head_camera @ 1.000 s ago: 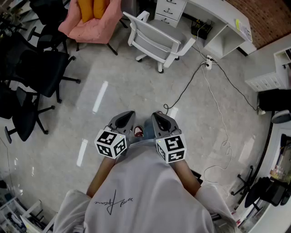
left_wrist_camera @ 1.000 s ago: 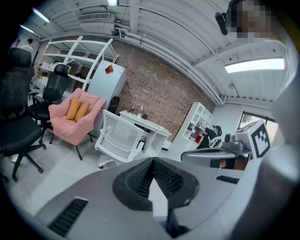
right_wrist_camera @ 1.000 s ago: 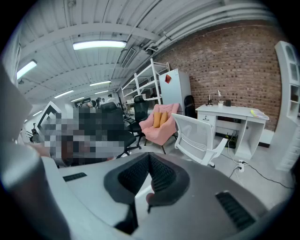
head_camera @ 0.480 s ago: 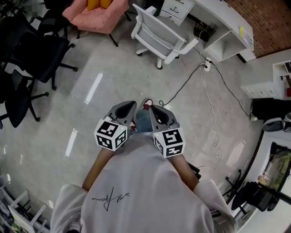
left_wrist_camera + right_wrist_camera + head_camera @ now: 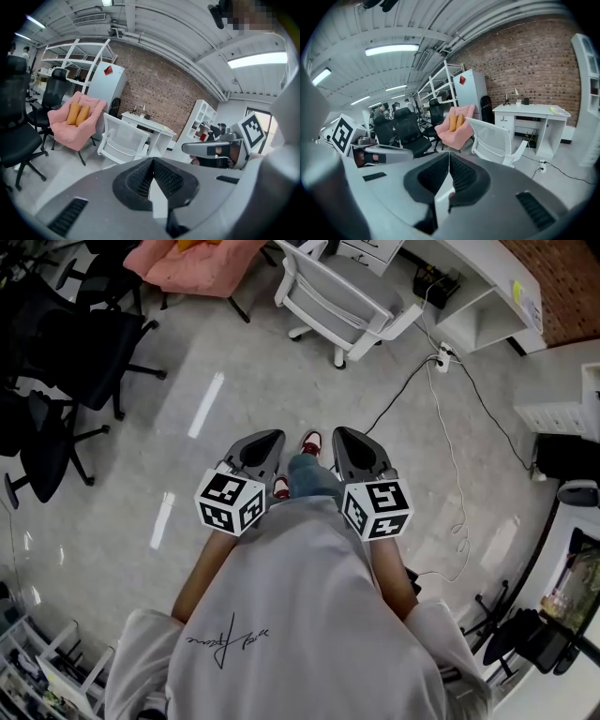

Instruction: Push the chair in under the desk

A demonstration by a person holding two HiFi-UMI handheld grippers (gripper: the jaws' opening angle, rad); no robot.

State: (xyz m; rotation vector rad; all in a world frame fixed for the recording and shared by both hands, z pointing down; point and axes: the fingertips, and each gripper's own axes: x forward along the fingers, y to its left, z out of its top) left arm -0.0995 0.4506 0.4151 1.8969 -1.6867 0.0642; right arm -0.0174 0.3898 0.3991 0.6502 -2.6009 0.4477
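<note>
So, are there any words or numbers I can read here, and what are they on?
No word or number can be read anywhere.
Shirt: a dark handwritten scribble, not readable.
Left cube and right cube: black-and-white square patterns, no letters.
Red tag on the cabinet: too small to read.
Yellow slip on the desk: too small to read.

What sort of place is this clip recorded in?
Probably an office or lab workspace: a white desk against a brick wall, a white swivel chair pulled out from it, and several black office chairs.
</note>
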